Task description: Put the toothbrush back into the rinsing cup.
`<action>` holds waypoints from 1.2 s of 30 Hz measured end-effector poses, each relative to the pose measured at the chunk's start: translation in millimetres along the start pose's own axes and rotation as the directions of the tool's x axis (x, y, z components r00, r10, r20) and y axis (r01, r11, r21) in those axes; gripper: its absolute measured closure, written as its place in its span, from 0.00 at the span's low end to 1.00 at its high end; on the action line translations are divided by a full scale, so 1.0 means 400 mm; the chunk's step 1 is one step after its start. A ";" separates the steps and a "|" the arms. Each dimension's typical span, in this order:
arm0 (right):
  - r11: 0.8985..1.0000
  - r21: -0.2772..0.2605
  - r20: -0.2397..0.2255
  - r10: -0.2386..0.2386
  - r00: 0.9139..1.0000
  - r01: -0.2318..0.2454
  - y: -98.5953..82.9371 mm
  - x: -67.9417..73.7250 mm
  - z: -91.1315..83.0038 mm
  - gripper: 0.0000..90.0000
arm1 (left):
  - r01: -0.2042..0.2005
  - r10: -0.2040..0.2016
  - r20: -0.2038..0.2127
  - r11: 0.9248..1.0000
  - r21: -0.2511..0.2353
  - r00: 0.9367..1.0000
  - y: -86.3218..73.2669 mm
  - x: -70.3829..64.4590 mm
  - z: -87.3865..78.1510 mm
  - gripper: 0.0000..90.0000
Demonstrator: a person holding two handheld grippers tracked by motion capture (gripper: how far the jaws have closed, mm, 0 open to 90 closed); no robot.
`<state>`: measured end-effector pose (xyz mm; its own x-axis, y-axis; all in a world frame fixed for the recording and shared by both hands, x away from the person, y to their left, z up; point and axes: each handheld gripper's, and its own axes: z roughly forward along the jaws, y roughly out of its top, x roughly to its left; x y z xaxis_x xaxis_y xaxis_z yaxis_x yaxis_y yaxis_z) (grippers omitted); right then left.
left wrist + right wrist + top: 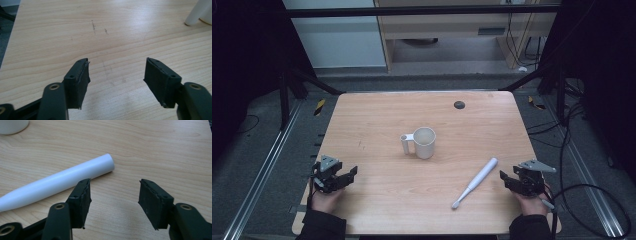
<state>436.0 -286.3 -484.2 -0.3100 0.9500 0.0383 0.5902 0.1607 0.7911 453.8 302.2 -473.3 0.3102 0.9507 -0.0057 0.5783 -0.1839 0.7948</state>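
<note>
Presently on the table [377, 165]: a light wood-grain top, matt, with rounded corners, a few short dark scuff marks near its left half and a small dark round disc [459, 104] set near the far edge.

Item one, electric toothbrush [475, 182]: smooth white plastic, a round handle that tapers to a thin neck and a small head. It lies flat on the right half of the table, its long axis diagonal; the blunt handle end points to the far right, the head to the near left. In the right gripper view the handle [57, 181] shows as a glossy cylinder with a flat-cut end, lying just beyond and partly behind one black jaw, no contact visible.

Item two, mug [425, 142]: white, cylindrical, upright near the table's centre, open mouth up. A straight tubular handle [405, 143] stands at its left side. It is well apart from both grippers.

Item three, left gripper [344, 175]: black, angular, with a grey three-cornered plate on top, held in a hand at the near left edge. Jaws stand wide apart, their pads ribbed and frayed at the edges; bare wood lies between them, nothing held.

Item four, right gripper [508, 179]: same build, held in a hand at the near right edge, a black cable trailing off it. Jaws stand wide apart, nothing clamped; it sits just beside the toothbrush's handle end, to the right of it.
</note>
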 end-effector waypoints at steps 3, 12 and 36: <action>1.000 -0.003 -0.008 -0.007 1.000 0.007 0.001 0.004 -0.003 0.51 | 0.002 -0.002 0.000 1.000 -0.004 1.000 0.000 -0.001 -0.003 0.42; 0.999 -0.041 -0.059 -0.038 0.998 0.036 0.016 0.026 -0.025 0.69 | -0.003 0.003 0.010 1.000 0.000 1.000 0.003 -0.010 -0.004 0.43; 0.994 -0.081 -0.088 -0.081 0.993 0.074 0.098 0.045 0.017 0.97 | -0.032 0.032 -0.004 0.999 0.016 0.999 0.005 -0.019 0.003 0.43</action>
<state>458.6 -261.0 -456.8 -0.4211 0.9066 0.0271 0.5036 0.2088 0.8384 453.4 294.3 -472.4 0.3258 0.9452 0.0218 0.5802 -0.2181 0.7847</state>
